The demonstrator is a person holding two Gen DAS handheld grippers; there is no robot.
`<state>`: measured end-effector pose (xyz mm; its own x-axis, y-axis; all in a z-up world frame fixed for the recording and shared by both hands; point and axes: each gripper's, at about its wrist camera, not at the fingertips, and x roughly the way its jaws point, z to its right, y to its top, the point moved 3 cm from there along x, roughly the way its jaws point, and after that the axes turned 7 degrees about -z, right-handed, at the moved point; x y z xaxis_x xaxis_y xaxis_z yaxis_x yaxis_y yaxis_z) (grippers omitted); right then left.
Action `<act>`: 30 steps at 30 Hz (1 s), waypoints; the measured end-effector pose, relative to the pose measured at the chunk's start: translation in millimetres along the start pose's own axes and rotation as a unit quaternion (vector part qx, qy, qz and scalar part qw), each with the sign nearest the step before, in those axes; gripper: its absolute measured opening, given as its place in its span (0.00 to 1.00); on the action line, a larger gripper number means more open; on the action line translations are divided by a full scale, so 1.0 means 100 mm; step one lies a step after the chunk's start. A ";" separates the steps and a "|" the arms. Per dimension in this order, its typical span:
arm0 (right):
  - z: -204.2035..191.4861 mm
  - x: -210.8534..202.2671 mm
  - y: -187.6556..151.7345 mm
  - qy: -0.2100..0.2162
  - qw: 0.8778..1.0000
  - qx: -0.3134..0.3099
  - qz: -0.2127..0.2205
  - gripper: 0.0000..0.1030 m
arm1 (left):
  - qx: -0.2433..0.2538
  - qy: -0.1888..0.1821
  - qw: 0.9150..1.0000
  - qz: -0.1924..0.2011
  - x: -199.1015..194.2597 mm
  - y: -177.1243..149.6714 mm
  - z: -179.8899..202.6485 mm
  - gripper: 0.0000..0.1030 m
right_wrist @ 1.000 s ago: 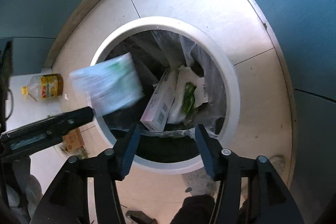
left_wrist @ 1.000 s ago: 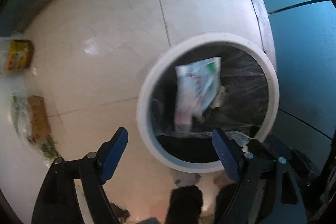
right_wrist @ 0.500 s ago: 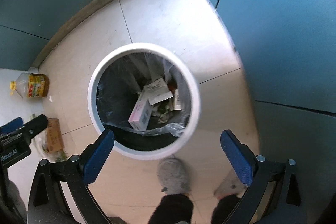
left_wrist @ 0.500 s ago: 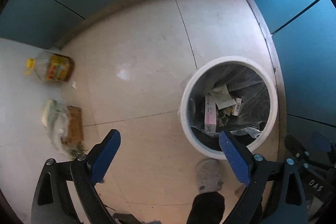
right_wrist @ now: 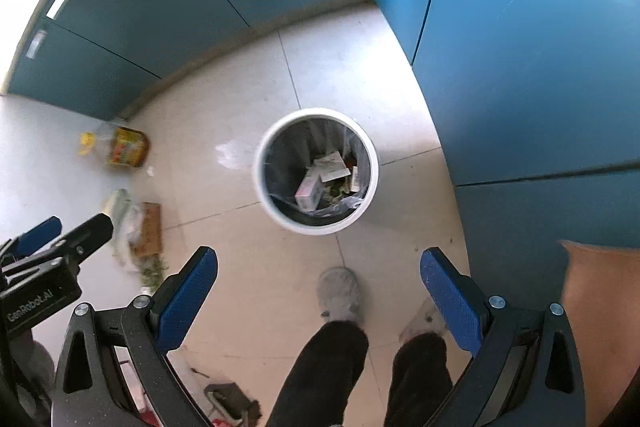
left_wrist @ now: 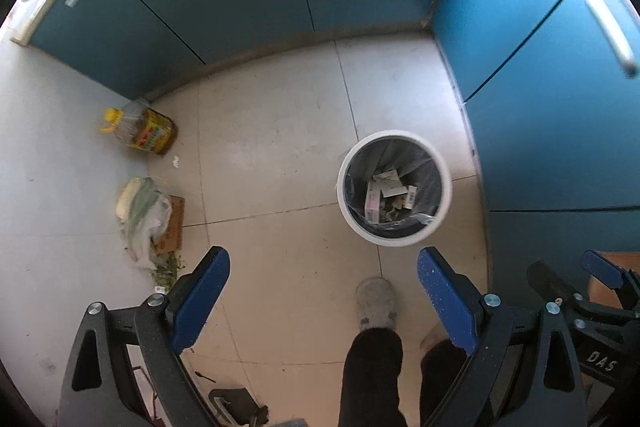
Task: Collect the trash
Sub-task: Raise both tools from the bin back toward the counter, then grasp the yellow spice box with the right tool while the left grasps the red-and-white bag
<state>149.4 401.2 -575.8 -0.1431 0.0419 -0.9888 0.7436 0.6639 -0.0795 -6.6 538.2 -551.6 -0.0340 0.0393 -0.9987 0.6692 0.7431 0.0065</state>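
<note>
The white trash bin (left_wrist: 394, 187) stands on the tiled floor (left_wrist: 260, 131) close to the corner where the blue cabinets (left_wrist: 552, 115) meet, lined with a dark bag and already holding several pieces of rubbish: a pink-and-white carton (right_wrist: 308, 191), flat white packets and some green scraps at the bottom. That part of the collecting looks done. What seems left lies well apart from the bin on the left side of the floor: a plastic bag with greens (left_wrist: 142, 215) resting against a flattened brown cardboard piece (left_wrist: 173, 225), loose leaves (left_wrist: 166, 269) just below them, a small white scrap (left_wrist: 175, 160), and a yellow-capped oil bottle (left_wrist: 138, 131) near the cabinet base, though whether the bottle counts as trash cannot be told. The left gripper (left_wrist: 322, 301) is spread wide with nothing between its blue pads, and the right gripper (right_wrist: 318, 299) is likewise spread and empty; both hang high above the floor, with the person's dark trouser legs and grey slippers (right_wrist: 340, 293) below them. For moving there is a broad stretch of bare tile between the bin and the leftover pile, so a reach to the left looks unobstructed. The tight edges are the cabinet fronts just beside the bin on the right and behind it, and the bin's raised rim, which any carried item must clear from above.
</note>
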 end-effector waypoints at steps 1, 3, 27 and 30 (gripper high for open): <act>0.01 -0.23 -0.08 0.010 1.000 0.003 0.007 0.99 | 0.001 -0.001 1.000 0.005 -0.15 -0.04 0.02 0.93; 0.06 -0.63 -0.21 0.027 0.999 0.015 0.019 0.99 | 0.006 0.003 1.000 0.021 -0.56 -0.14 0.08 0.93; 6.04 -3.95 -2.51 -0.029 0.853 0.466 0.232 0.99 | 0.288 -0.279 0.914 -0.062 -2.02 -0.63 6.43 0.92; 6.69 -3.84 -2.61 -0.028 0.847 0.478 0.232 0.99 | 0.289 -0.284 0.909 -0.098 -1.74 -0.72 7.04 0.92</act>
<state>447.6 -287.9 -260.1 0.3199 0.0792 -0.9441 0.9044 -0.3226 0.2794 473.7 7.0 -414.8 0.0849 -0.5291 -0.8443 0.9753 0.2175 -0.0382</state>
